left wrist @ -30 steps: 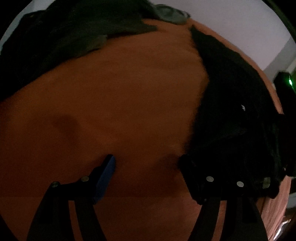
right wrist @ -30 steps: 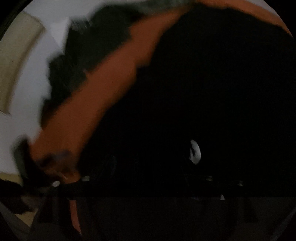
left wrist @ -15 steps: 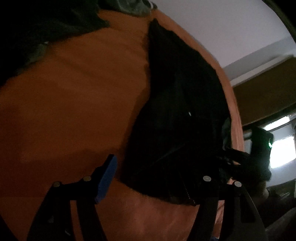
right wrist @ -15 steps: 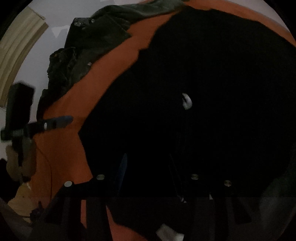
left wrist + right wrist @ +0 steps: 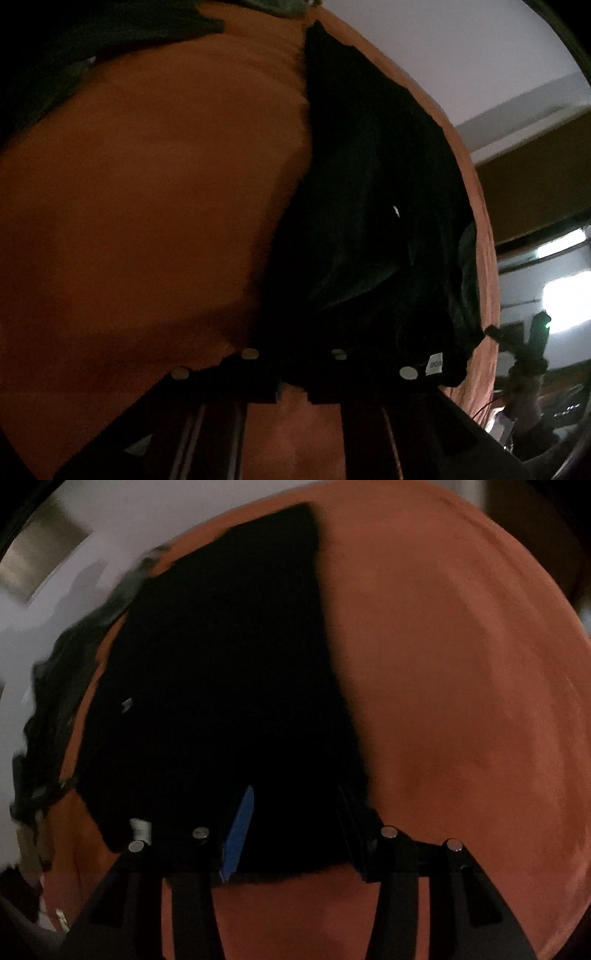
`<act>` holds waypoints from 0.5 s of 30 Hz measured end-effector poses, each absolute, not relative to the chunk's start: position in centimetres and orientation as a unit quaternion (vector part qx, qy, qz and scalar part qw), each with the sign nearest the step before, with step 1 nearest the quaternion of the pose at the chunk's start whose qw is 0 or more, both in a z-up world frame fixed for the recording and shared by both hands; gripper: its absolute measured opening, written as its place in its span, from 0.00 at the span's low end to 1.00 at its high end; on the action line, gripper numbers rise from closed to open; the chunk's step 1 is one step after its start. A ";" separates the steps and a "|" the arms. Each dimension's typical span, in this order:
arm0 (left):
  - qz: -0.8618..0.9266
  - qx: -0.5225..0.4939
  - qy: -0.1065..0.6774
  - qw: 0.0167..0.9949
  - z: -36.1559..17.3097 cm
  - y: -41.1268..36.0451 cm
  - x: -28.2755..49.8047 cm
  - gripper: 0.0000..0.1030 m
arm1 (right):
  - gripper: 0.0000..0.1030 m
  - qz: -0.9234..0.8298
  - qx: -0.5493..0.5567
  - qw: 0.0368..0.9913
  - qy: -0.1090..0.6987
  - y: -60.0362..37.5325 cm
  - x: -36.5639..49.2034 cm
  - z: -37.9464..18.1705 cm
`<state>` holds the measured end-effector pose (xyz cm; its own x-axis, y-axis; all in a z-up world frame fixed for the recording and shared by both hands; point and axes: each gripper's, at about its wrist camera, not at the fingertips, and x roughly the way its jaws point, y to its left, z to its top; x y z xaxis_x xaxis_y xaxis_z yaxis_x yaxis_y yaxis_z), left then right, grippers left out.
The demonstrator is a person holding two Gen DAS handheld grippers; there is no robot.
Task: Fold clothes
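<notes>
A black garment (image 5: 369,221) lies spread on an orange bedspread (image 5: 147,221). My left gripper (image 5: 294,369) is shut on its near left edge, a little left of a white label (image 5: 435,363). In the right wrist view the same black garment (image 5: 221,683) fills the left half. My right gripper (image 5: 295,823) stands open over its near edge, blue pad (image 5: 240,830) on the left and cloth between the fingers, the pads not pressing it. From the left wrist view the right gripper (image 5: 532,343) shows small at the far right, held by a hand.
A heap of dark clothes (image 5: 74,44) lies at the far side of the bed, seen also as a heap of dark clothes (image 5: 44,720) along the left rim. Bare orange bedspread (image 5: 461,701) lies right of the garment. A white wall (image 5: 461,55) stands behind.
The left jaws have gone from wide apart to shut on the garment's near edge. The right gripper has swung across the garment to its near right corner, and its view has rolled.
</notes>
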<state>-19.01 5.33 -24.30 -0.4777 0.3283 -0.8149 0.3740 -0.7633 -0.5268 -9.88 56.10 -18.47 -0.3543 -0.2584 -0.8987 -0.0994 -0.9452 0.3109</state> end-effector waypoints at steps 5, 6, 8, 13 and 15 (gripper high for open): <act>-0.773 0.500 0.389 0.029 -25.5 3.9 -18.6 0.05 | 0.44 -0.806 0.557 0.017 -0.201 60.2 -8.7 -19.7; -0.769 0.498 0.398 0.031 -25.7 3.6 -18.6 0.05 | 0.44 -0.798 0.558 0.025 -0.227 60.5 -8.7 -20.1; -0.759 0.501 0.416 0.028 -26.2 3.4 -18.8 0.06 | 0.45 -0.781 0.560 0.040 -0.273 60.7 -8.7 -21.0; -0.755 0.506 0.417 0.017 -26.4 3.9 -19.3 0.37 | 0.45 -0.755 0.558 0.055 -0.340 61.2 -8.6 -23.1; -0.756 0.506 0.415 0.012 -26.3 4.3 -19.7 0.42 | 0.45 -0.755 0.552 0.055 -0.349 61.4 -8.4 -23.4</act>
<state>-19.66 4.30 -26.27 -0.4872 0.4021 -0.7752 0.4388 -0.6548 -0.6154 -8.38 61.35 -23.36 -0.3851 -0.4689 -0.7949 -0.3015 -0.7501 0.5886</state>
